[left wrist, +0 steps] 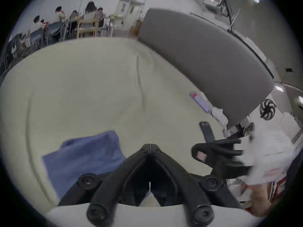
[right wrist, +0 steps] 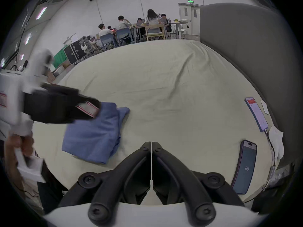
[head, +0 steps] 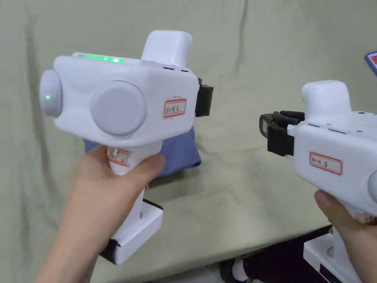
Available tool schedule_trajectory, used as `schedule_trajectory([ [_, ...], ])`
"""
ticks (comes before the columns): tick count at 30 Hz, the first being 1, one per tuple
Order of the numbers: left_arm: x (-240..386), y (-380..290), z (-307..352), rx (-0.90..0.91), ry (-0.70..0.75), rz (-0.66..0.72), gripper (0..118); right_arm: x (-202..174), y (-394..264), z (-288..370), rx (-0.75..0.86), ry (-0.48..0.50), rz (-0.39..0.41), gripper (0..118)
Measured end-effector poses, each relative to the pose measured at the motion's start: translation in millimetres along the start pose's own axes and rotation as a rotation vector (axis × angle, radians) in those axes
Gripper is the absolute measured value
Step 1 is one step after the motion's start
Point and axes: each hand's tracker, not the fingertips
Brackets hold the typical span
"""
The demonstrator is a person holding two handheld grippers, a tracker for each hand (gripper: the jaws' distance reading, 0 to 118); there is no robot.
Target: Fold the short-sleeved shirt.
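Left tool (head: 203, 100) fills the near foreground of the head view, held up in the person's hand (head: 110, 184), and its jaws sit pressed together on nothing, as the left gripper view shows. Right tool (right wrist: 151, 144) is up in the air too, jaws meeting in a thin seam, nothing between them. Below and behind the left tool lies the blue short-sleeved shirt (right wrist: 93, 135), already a compact folded bundle on the pale bed sheet (right wrist: 172, 86). It sits on the left side, so the left hand looks nearer; the right would have to cross over. Two phones (right wrist: 245, 166) lie well apart from the shirt by the grey headboard (right wrist: 246, 50). No containers anywhere. The folding looks about done.
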Motion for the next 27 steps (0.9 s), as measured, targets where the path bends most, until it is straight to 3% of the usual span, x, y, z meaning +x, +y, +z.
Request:
schedule_trajectory([
  [7, -56, -26, 122, 0.088, 0.280, 0.048, 0, -72, 35, 7, 0.074, 0.131, 0.163, 4],
  [12, -116, -51, 121, 0.030, 0.300, 0.222, 1, -116, 33, -55, -0.011, 0.191, 0.216, 4],
  [13, -129, -54, 117, 0.024, 0.252, 0.298, 13, -119, 26, -80, -0.050, 0.190, 0.220, 4],
  [15, -153, -64, 107, 0.051, 0.069, 0.438, 82, -119, 11, -131, -0.145, 0.164, 0.247, 4],
  [16, -169, -71, 97, 0.060, -0.045, 0.524, 92, -114, 0, -165, -0.217, 0.095, 0.297, 4],
  [17, -182, -76, 87, 0.059, -0.124, 0.587, 92, -103, -7, -182, -0.224, 0.118, 0.290, 4],
  [18, -190, -82, 80, 0.070, -0.175, 0.616, 92, -96, -3, -179, -0.154, 0.192, 0.222, 4],
  [19, -193, -86, 72, 0.063, -0.189, 0.643, 92, -91, 8, -168, -0.138, 0.206, 0.150, 4],
  [23, -205, -97, 42, 0.035, -0.113, 0.612, 92, -85, 14, -165, -0.176, 0.245, 0.220, 4],
  [27, -203, -108, -2, -0.058, -0.207, 0.621, 92, -77, 16, -164, -0.185, 0.292, 0.181, 4],
])
